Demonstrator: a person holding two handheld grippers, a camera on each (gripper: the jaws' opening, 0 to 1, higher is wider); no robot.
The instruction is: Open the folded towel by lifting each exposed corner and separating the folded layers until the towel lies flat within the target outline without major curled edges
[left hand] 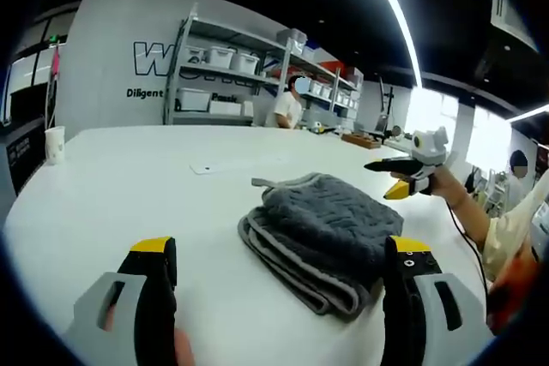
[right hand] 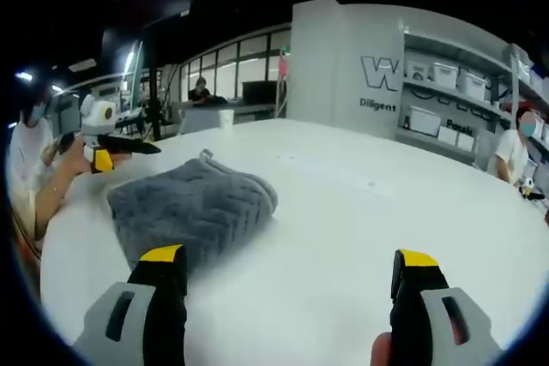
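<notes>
A folded grey towel (left hand: 322, 229) with a lighter trim lies on the white table (left hand: 129, 186). My left gripper (left hand: 281, 250) is open, its yellow-tipped jaws wide apart just in front of the towel. The right jaw sits by the towel's near right corner. My right gripper (left hand: 382, 179), held in a hand, hovers beyond the towel's right side, apart from it. In the right gripper view, the right gripper (right hand: 290, 259) is open over bare table (right hand: 360, 212), with the towel (right hand: 193, 203) ahead on the left. The left gripper (right hand: 129, 153) hovers at the towel's far left edge.
A paper cup (left hand: 54, 143) stands near the table's far left edge. A small white card (left hand: 206, 167) lies beyond the towel. Shelves with bins (left hand: 223, 75) line the back wall, with a person (left hand: 287, 109) standing there. Another table with items (left hand: 360, 139) is behind.
</notes>
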